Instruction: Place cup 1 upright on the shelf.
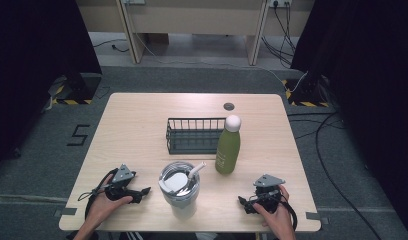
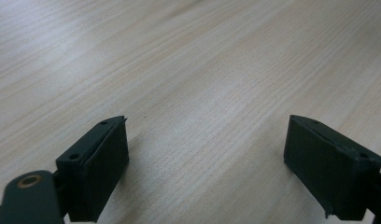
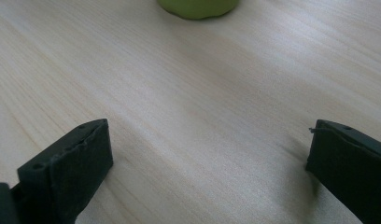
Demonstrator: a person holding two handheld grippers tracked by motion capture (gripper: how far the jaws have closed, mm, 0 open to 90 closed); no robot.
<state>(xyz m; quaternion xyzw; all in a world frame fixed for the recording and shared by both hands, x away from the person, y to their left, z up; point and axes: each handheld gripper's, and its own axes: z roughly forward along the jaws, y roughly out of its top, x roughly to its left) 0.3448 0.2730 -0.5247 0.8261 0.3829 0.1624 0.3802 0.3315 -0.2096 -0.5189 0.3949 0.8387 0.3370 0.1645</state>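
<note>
High view: tumbler (image 1: 180,189) with lid and straw stood at the near-centre of the table (image 1: 137,125); using it as the landmark. Left gripper (image 1: 142,192) lay on the table just left of the tumbler, jaws pointing toward it, tips close to its wall but apart from it. The person's left hand (image 1: 103,205) gripped its body from behind. Right gripper (image 1: 244,204) sat to the right of the tumbler, farther from it than the left one, jaws also pointing inward toward it, with the right hand (image 1: 274,215) around it. Green bottle (image 1: 228,147) with a white cap stood upright behind and right of the tumbler, near it, not touching. Black wire basket (image 1: 194,136) sat behind the tumbler, its right end just beside the bottle. Jaw opening was too small to read from this camera.

Left gripper view: the left gripper's (image 2: 205,163) two black jaws were spread wide, with bare wood between them. Nothing pinched, nothing touching the pads (image 2: 109,158). They sat low over the tabletop.

Right gripper view: the right gripper (image 3: 207,163) was the same story, jaws spread wide apart, only table grain in the gap, pads (image 3: 86,154) clear of everything. The bottle's green base (image 3: 198,7) showed at the top edge, well ahead of the jaws and apart from them.
</note>
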